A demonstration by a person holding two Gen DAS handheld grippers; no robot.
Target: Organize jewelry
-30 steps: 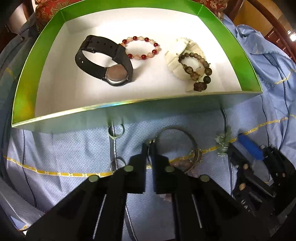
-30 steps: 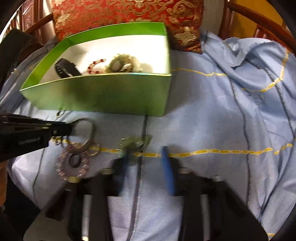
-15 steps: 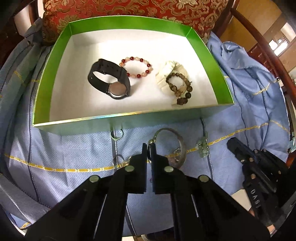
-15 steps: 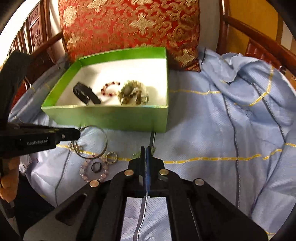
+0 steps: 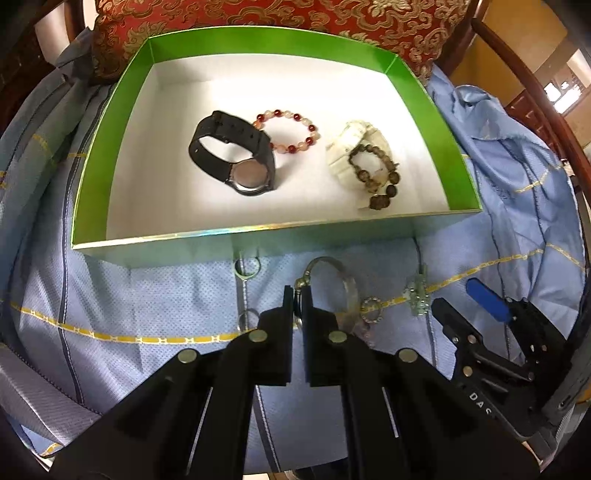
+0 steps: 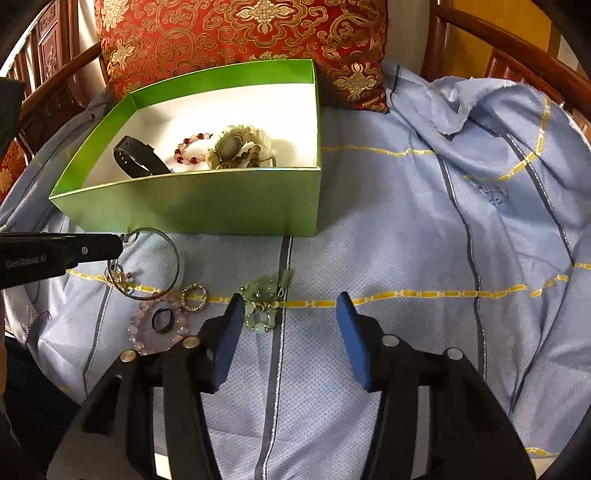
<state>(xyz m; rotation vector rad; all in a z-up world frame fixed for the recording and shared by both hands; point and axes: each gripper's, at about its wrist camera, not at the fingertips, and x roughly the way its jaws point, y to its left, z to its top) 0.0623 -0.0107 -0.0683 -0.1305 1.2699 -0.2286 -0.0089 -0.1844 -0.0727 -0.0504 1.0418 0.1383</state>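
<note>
My left gripper (image 5: 297, 295) is shut on a silver bangle (image 5: 343, 280) and holds it in front of the green box (image 5: 258, 240); it shows in the right wrist view too (image 6: 162, 266). The box holds a black watch (image 5: 232, 158), a red bead bracelet (image 5: 291, 131), a white bracelet (image 5: 351, 158) and a brown bead bracelet (image 5: 380, 177). My right gripper (image 6: 288, 310) is open, its blue pads beside a pale green jade ornament (image 6: 262, 302) on the blue cloth. A pink bead bracelet (image 6: 159, 325) and a small sparkly ring (image 6: 194, 295) lie to the left.
Two small key rings (image 5: 247, 266) lie on the cloth in front of the box. A red and gold cushion (image 6: 240, 33) stands behind the box. Wooden chair arms (image 6: 517, 48) frame the seat. The cloth (image 6: 443, 221) is rumpled at the back right.
My right gripper was shut half a second ago and now stands open, lower and closer to the jade ornament. My left gripper has lifted and pulled back with the bangle.
</note>
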